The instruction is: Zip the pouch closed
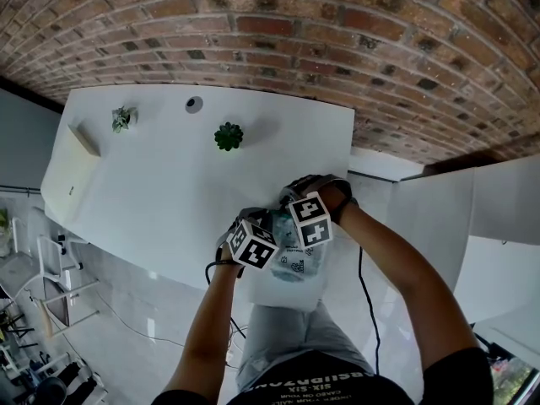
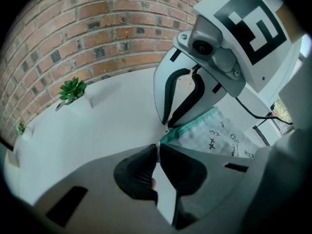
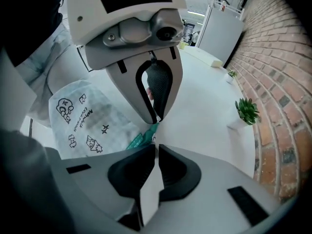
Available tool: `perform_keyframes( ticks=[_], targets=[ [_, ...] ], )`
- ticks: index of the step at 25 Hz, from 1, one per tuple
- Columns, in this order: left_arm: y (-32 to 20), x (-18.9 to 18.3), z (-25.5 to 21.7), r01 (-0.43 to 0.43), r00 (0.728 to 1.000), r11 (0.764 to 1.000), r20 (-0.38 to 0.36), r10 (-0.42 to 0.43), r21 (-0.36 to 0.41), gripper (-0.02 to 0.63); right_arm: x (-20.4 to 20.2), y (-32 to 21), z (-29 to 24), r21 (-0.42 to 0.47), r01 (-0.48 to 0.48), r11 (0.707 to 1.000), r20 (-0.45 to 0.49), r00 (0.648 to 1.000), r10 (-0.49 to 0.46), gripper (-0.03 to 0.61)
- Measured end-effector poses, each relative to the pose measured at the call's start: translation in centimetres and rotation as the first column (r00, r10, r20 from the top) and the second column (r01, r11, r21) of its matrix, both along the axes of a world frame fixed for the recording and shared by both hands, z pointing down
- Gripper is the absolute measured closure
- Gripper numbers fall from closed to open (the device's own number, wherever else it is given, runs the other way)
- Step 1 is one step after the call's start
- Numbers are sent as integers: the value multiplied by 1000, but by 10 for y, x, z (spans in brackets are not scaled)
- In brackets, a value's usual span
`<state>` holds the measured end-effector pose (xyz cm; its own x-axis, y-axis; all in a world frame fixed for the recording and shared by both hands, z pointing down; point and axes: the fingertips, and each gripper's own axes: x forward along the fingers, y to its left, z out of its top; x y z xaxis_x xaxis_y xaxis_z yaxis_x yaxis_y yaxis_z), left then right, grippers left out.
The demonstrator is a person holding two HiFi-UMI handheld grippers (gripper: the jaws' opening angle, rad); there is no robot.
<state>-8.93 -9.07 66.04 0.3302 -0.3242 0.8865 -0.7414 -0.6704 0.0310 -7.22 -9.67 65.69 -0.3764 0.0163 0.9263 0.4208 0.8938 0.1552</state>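
Observation:
The pouch [image 1: 301, 266] is white with small black drawings and a teal zip edge [image 2: 187, 125]; it lies at the near edge of the white table [image 1: 169, 192]. My two grippers meet tip to tip at one end of the zip. The left gripper [image 2: 157, 147] has its jaws pressed together on the end of the teal edge. Facing it, the right gripper [image 3: 156, 147] is shut on the same teal strip [image 3: 146, 133], a finger-width away. A small metal bit shows at the tips; I cannot tell which gripper has the pull. In the head view the marker cubes hide both sets of jaws.
A small green plant [image 1: 228, 136] in a white pot stands mid-table, another plant [image 1: 124, 118] at the far left. A round grey disc [image 1: 194, 104] and a beige block [image 1: 80, 142] sit near the far edge. A brick wall [image 1: 337, 32] rises behind the table.

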Motion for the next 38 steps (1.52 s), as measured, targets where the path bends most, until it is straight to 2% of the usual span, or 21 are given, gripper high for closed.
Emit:
perform_keyframes(
  ticks=[4, 8, 14, 23, 38],
  targets=[
    [-2, -1, 1, 62, 998, 998, -24, -62, 4, 588, 1, 3, 1, -10, 18, 1000, 14, 1000, -18, 577],
    [-2, -1, 1, 61, 998, 998, 9, -61, -1, 589, 1, 2, 0, -29, -7, 1000, 12, 1000, 8, 577],
    [-2, -2, 2, 107, 994, 994, -20, -107, -5, 589, 1, 3, 0, -31, -16, 999, 12, 1000, 16, 578],
    [-3, -2, 2, 118, 993, 992, -14, -118, -33, 589, 4, 5, -1, -40, 23, 999, -19, 1000, -24, 578],
    [-3, -3, 2, 137, 990, 990, -19, -138, -22, 588, 10, 9, -7, -51, 82, 995, -71, 994, -86, 580]
  ],
)
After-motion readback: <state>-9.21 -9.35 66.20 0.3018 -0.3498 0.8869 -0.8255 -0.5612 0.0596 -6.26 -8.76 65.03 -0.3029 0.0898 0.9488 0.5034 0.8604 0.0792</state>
